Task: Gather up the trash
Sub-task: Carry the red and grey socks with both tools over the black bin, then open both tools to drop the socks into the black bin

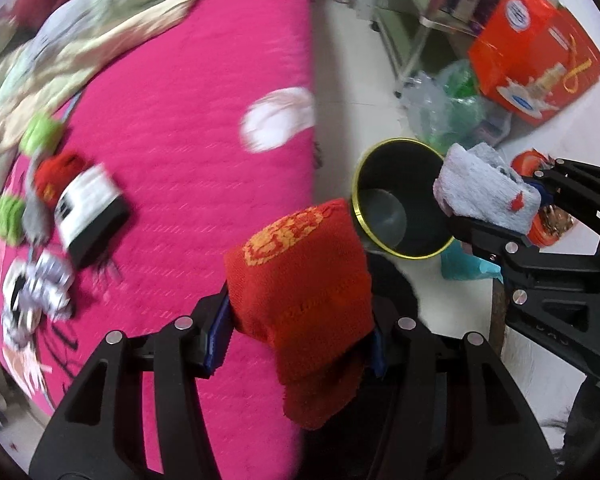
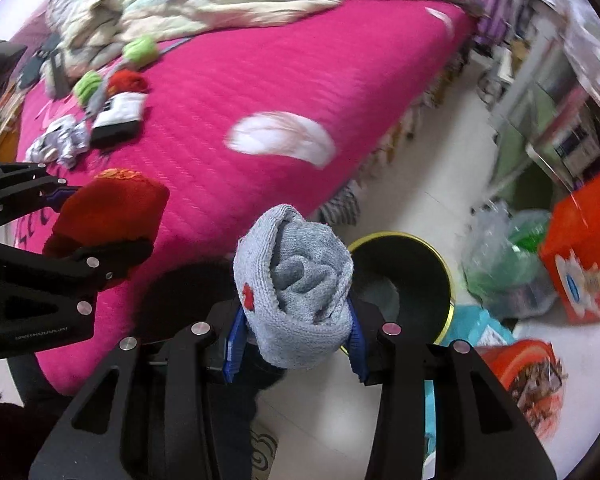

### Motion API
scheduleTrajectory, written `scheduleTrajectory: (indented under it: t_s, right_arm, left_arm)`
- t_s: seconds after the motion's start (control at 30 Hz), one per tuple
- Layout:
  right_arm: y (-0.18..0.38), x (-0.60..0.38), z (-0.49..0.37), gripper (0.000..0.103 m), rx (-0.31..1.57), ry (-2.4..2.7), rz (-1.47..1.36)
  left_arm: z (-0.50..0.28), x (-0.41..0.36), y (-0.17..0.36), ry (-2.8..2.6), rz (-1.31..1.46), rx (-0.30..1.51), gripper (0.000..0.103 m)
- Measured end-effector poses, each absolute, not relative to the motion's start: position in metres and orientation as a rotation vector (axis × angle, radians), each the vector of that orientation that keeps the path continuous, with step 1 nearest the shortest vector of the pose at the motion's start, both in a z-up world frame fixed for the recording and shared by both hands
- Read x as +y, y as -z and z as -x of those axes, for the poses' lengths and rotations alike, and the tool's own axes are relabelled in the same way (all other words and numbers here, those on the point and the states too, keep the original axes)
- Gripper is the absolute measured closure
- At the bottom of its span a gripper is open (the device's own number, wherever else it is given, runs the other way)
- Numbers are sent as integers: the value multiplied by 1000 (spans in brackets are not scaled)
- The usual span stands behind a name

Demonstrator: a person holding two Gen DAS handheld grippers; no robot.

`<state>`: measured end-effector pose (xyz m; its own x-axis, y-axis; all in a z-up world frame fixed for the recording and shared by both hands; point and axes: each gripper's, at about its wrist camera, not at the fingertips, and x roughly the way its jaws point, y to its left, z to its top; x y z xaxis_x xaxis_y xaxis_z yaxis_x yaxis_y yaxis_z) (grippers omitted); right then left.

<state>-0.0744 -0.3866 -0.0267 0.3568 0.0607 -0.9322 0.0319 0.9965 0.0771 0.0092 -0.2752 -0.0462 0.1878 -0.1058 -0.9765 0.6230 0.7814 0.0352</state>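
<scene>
Right next to the pink quilted bed [image 1: 204,120], down on the pale floor, sits the round black bin with a yellow rim [image 1: 400,200], and everything's lined up around it. Left gripper [image 1: 300,320] is clamped on a folded red knitted cloth with a yellow pattern [image 1: 300,272], hanging over the bed edge just beside the bin's rim. Right gripper [image 2: 296,320] is squeezing a rolled-up grey knitted cloth with a small red mark [image 2: 296,280], and from the left wrist view that roll sits right over the bin's far rim. My guess is both pieces count as trash and get dropped in, which explains why they're held high and clear of the bed. Both hands point steeply down, tools almost side by side, the right one closer to the opening. More stuff remains on the bed well away from the bin: green and red knit bits [image 2: 112,76] and a black-and-white box [image 2: 118,120].
</scene>
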Motion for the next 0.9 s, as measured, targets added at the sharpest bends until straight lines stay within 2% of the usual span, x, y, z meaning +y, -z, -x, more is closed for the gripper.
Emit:
scheduleTrajectory:
  t_s: [0.47, 0.5, 0.6, 0.63, 0.8, 0.87, 0.9]
  right_arm:
    - [39, -497, 121, 64, 1216, 220, -232]
    - [40, -503, 122, 64, 1219, 229, -237]
    - [45, -515, 121, 64, 1226, 251, -248]
    - [47, -517, 120, 64, 1227, 253, -251]
    - [58, -522, 109, 64, 1254, 258, -246]
    - [67, -522, 100, 60, 1271, 256, -241]
    - [70, -522, 97, 55, 1276, 260, -242]
  left_arm:
    - [9, -416, 83, 792, -636, 1285, 50]
    - [10, -421, 85, 808, -641, 1293, 47]
    - [7, -437, 96, 806, -671, 1328, 25]
    - [4, -440, 99, 788, -679, 1333, 22]
    - [-11, -436, 101, 750, -675, 1338, 20]
    - [-16, -430, 99, 726, -674, 1333, 19]
    - [-19, -423, 98, 712, -671, 1332, 19]
